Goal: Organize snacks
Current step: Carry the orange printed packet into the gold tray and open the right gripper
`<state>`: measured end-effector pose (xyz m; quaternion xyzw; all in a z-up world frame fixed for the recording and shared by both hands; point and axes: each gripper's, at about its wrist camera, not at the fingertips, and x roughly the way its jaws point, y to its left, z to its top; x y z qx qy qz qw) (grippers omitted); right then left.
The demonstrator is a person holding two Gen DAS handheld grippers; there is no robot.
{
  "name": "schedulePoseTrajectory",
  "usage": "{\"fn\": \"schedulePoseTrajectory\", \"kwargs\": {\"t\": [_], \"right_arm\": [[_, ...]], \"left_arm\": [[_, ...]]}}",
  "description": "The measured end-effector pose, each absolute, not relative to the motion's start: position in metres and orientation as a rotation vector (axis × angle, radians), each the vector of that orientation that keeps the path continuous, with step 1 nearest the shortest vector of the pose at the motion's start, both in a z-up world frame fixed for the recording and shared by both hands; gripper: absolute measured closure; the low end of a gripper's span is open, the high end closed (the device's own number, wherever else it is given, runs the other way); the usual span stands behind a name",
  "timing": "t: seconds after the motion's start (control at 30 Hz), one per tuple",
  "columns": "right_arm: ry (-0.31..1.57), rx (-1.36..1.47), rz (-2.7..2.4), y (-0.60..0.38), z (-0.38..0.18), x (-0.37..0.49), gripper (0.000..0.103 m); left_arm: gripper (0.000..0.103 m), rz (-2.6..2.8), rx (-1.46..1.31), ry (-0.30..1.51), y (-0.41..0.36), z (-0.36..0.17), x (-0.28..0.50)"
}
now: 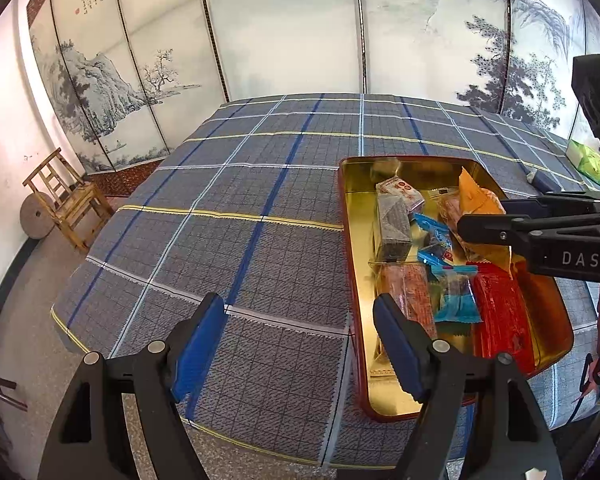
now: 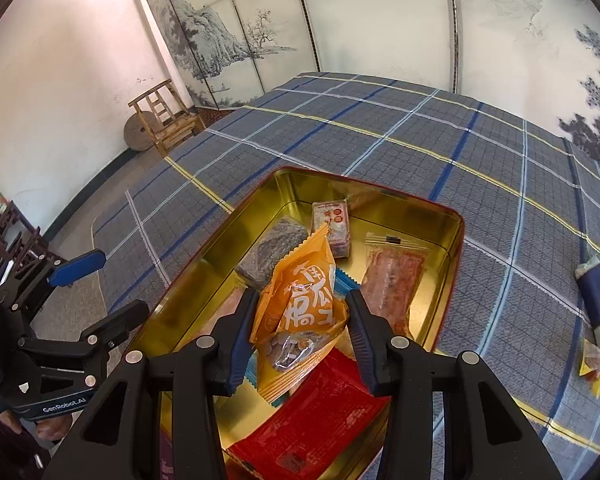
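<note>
- The gold-lined rectangular tin with a red rim [image 2: 452, 248] sits on the grey-blue plaid tablecloth [image 1: 240, 208], already loaded: a long red packet [image 2: 320, 428], a dark speckled block [image 2: 272, 256], a pink printed packet [image 2: 334, 224], a clear-wrapped reddish strip [image 2: 392, 292] and small blue-wrapped sweets [image 1: 456, 300].
- The right gripper [image 2: 300, 336] is clamped on an orange foil snack bag [image 2: 300, 300], held over the tin.
- The left gripper [image 1: 300, 344] hangs empty, jaws apart, straddling the tin's near-left rim.
- Off to the side on the cloth lie a blue-and-white packet [image 2: 598, 300] and a small orange sweet [image 2: 592, 364].
- The green packet [image 1: 588, 160] is partly hidden behind the right gripper.
</note>
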<state>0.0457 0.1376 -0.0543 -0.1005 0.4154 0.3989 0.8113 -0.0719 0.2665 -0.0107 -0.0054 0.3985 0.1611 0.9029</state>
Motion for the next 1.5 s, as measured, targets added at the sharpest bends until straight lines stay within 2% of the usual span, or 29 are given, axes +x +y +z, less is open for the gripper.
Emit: {"fn": "schedulePoseTrajectory", "kwargs": {"t": [0.87,1.5], "right_arm": [[0.938,-0.221,0.793,0.159,-0.073,0.084,0.056],[0.909,-0.187,0.801,0.156,-0.066,0.081,0.046]], "left_arm": [[0.025,0.316,-0.016,0.842,0.274,-0.022,-0.066],[0.023,0.315,-0.022,0.851,0.275,-0.025,-0.066]]}}
